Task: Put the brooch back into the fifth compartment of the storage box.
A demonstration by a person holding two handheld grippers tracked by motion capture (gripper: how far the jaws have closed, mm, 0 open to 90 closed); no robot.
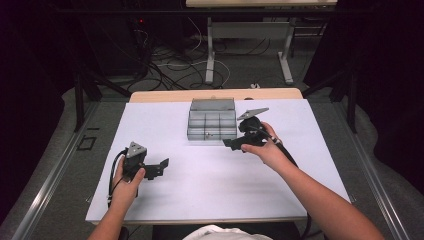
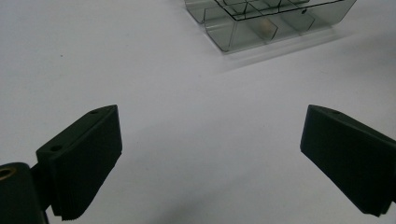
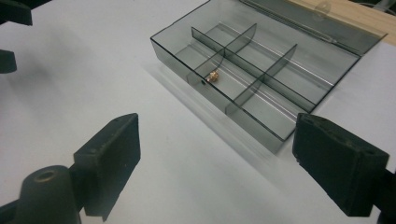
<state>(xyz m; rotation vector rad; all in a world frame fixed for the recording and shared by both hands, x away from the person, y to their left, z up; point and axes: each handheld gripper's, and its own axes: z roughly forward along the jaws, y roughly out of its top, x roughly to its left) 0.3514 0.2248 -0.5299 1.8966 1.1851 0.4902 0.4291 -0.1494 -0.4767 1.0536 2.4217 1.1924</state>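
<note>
A clear smoky compartment box (image 3: 261, 70) lay open at the table's twelve o'clock, a small brass piece (image 3: 215, 77) resting in a front-row compartment.

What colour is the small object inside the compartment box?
Golden brass, clearest in the right gripper view.

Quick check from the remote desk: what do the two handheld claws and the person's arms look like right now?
Both claws are matte black. The left claw and right claw each carry a grey three-cornered plate on top and trail a black cable. In the gripper views, each has two blocky black jaws with finely ribbed inner pads and small screw holes; a brass-coloured fitting shows at the base. The forearms are bare, no sleeves or gloves visible.
</note>
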